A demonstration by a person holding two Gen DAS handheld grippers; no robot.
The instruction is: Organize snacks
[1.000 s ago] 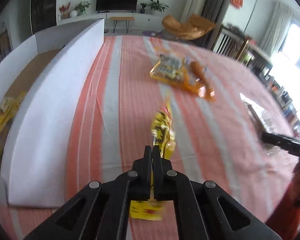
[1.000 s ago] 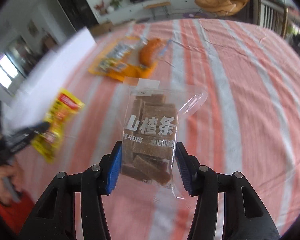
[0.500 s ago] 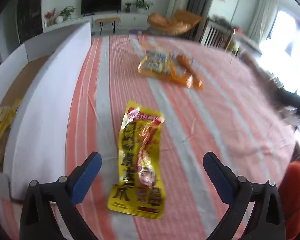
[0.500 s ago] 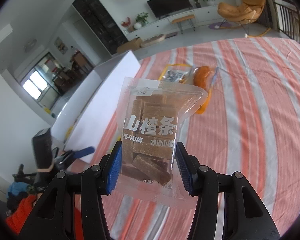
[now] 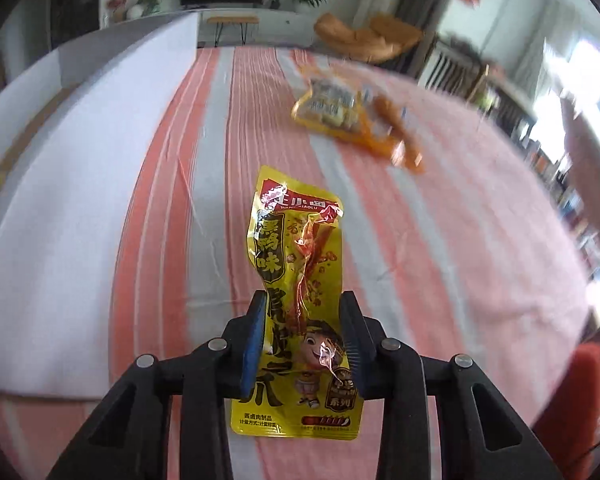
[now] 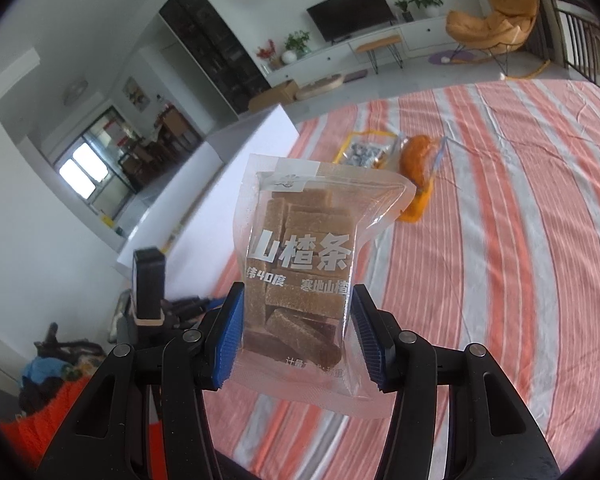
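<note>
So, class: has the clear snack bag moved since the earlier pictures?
Yes. The clear bag, gripped by the right gripper, has risen off the striped cloth; more room shows behind it.

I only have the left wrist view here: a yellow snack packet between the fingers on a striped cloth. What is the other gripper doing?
Observer: The right gripper is shut on a clear packet of brown bars, held up off the striped cloth.
Operator: And the left, from that side?
Observer: Mostly hidden behind the clear packet. In your view the left gripper has just been closing, with the yellow packet between its blue pads.
Operator: Anything left to sort?
Observer: An orange packet and a yellow-edged bag lie together on the cloth, near the end of the white box.
</note>
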